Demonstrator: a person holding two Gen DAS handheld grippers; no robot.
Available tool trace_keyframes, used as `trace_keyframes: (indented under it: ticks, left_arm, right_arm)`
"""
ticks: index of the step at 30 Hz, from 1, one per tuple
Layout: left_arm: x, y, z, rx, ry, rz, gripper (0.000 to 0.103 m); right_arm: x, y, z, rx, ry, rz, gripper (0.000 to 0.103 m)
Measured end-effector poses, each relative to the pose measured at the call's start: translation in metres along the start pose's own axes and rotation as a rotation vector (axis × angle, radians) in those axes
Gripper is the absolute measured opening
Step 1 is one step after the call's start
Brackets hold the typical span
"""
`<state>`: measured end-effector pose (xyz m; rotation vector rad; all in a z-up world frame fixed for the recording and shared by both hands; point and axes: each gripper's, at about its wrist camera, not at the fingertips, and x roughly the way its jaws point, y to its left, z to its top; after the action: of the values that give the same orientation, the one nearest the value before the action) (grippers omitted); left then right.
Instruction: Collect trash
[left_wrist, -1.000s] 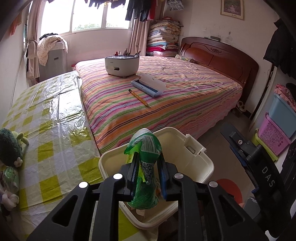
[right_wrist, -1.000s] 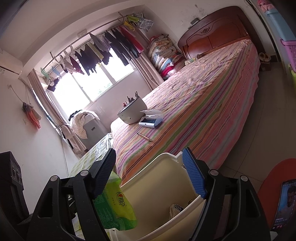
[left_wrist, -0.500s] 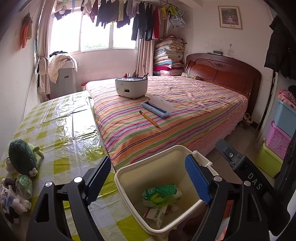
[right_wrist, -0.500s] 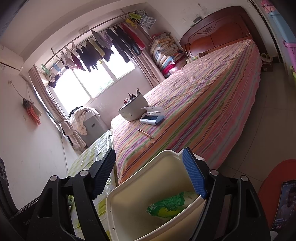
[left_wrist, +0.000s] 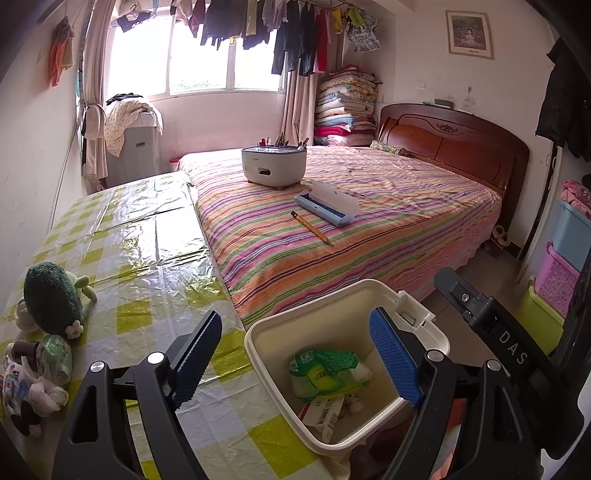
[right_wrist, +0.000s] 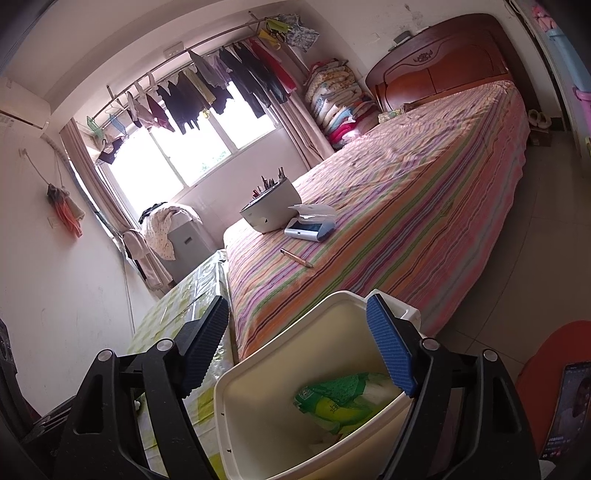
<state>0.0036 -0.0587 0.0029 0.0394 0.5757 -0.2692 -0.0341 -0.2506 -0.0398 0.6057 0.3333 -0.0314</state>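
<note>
The green plastic packet (left_wrist: 327, 373) lies inside the cream waste bin (left_wrist: 258, 354), on top of paper scraps, directly below and ahead of the left gripper (left_wrist: 295, 354), whose jaws stand wide apart with nothing between them after letting go. The right gripper (right_wrist: 299, 350) hovers over the same bin, also spread and empty. More likely trash, a crumpled bag cluster (left_wrist: 35, 380), sits on the checked tablecloth (left_wrist: 155, 258) to the left gripper's left, nearer that hand; a plush toy (left_wrist: 51, 295) stands just behind it.
</note>
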Motion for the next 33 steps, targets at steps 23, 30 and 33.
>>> trace_keyframes:
  ticks: [23, 30, 33]
  left_arm:
    - [-0.033, 0.069, -0.018, -0.047, -0.02, 0.11, 0.08]
    - [-0.047, 0.107, -0.027, -0.109, -0.05, 0.17, 0.08]
    - [-0.05, 0.124, -0.032, -0.142, -0.046, 0.197, 0.08]
  right_arm:
    - [0.023, 0.077, -0.04, -0.207, 0.115, 0.143, 0.096]
    - [0.023, 0.099, -0.052, -0.25, 0.12, 0.179, 0.096]
    - [0.029, 0.105, -0.059, -0.261, 0.161, 0.182, 0.096]
